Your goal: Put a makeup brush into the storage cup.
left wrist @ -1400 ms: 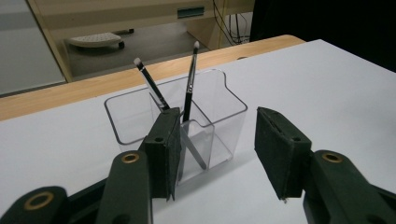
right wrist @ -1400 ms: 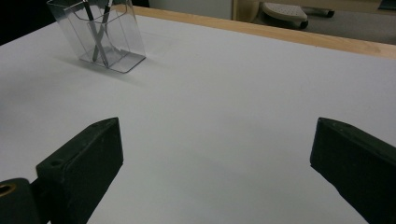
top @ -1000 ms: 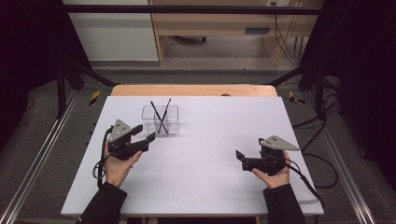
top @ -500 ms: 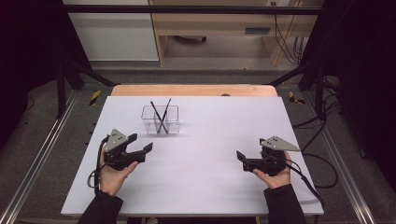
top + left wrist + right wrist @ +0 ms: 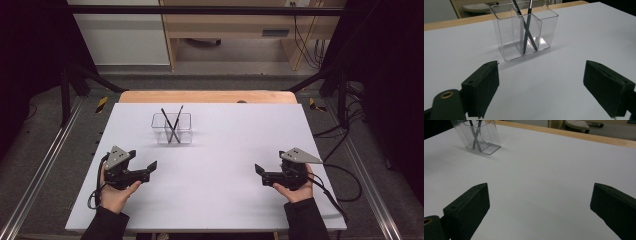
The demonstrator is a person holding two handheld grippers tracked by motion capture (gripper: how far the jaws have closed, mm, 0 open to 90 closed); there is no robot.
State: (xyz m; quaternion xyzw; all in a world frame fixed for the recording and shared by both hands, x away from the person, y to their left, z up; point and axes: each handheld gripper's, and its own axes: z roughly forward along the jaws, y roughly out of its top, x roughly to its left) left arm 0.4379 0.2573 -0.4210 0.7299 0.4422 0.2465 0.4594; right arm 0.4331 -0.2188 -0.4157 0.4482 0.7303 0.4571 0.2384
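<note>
A clear plastic holder (image 5: pixel 171 129) with three compartments stands on the white table top (image 5: pixel 230 150), back left of centre. Two dark pens (image 5: pixel 173 121) cross in its middle compartment. My left gripper (image 5: pixel 142 160) is held low near the front left, open and holding nothing, well short of the holder. In the left gripper view the holder (image 5: pixel 506 35) and pens (image 5: pixel 527 30) stand ahead of the wide-apart jaws of that gripper (image 5: pixel 541 85). My right gripper (image 5: pixel 269 161) is at the front right, open with nothing in it. The right gripper view has its jaws (image 5: pixel 541 210) spread over bare table, the holder (image 5: pixel 486 135) far off at upper left.
A wooden strip (image 5: pixel 210 96) borders the table's far edge. Metal rails (image 5: pixel 45 165) run along both sides, with cables (image 5: pixel 345 175) on the floor at the right. A shelf unit (image 5: pixel 235 25) stands beyond the table.
My left gripper has drawn back from the holder toward the front left of the table. The right gripper has stayed nearly still.
</note>
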